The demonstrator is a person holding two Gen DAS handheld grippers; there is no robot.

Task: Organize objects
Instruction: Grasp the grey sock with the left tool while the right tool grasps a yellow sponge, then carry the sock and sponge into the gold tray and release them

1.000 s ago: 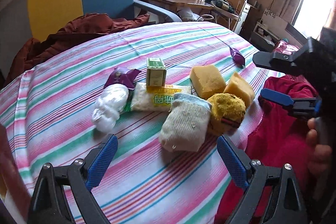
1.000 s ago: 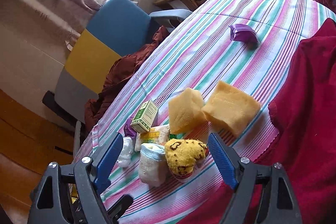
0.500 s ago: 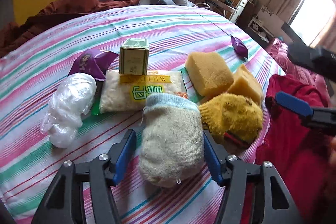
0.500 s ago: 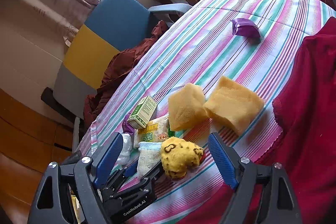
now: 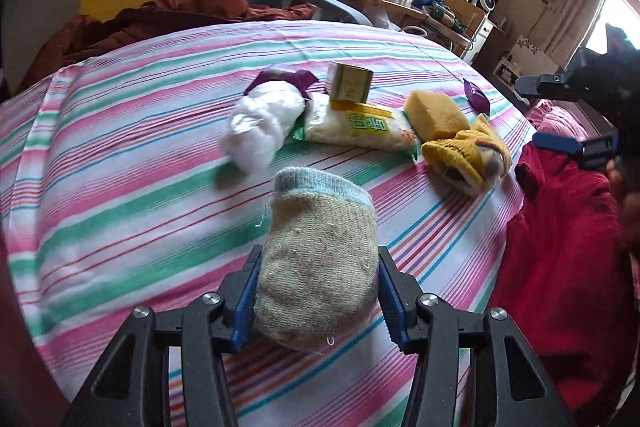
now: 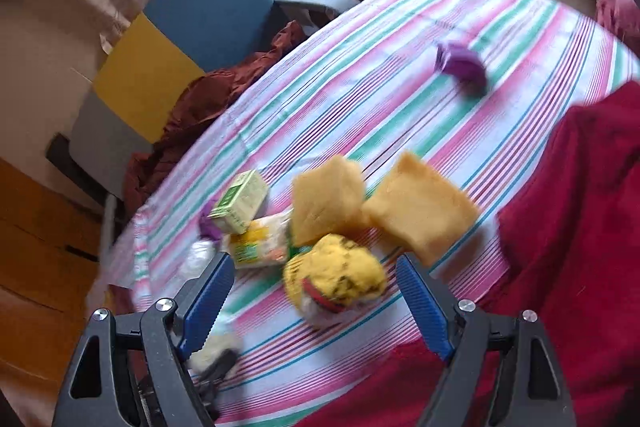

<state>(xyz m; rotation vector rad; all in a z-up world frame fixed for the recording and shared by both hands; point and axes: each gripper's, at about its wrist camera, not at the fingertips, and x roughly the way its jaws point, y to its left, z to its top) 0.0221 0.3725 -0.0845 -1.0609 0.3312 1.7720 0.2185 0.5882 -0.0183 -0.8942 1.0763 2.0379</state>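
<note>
- left gripper [image 5: 318, 301]: jaws closing, blue pads pressing the rolled beige knit sock [image 5: 316, 259] above the striped tablecloth [image 5: 132, 163]
- right gripper [image 6: 314, 297]: jaws wide, nothing held, near the yellow patterned sock ball [image 6: 336, 277]

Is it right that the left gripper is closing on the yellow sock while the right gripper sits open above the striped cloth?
Not quite. The left gripper is closing on the beige sock, not the yellow sock, as the left wrist view shows. The yellow one lies free on the striped cloth, ahead of the open right gripper.
</note>
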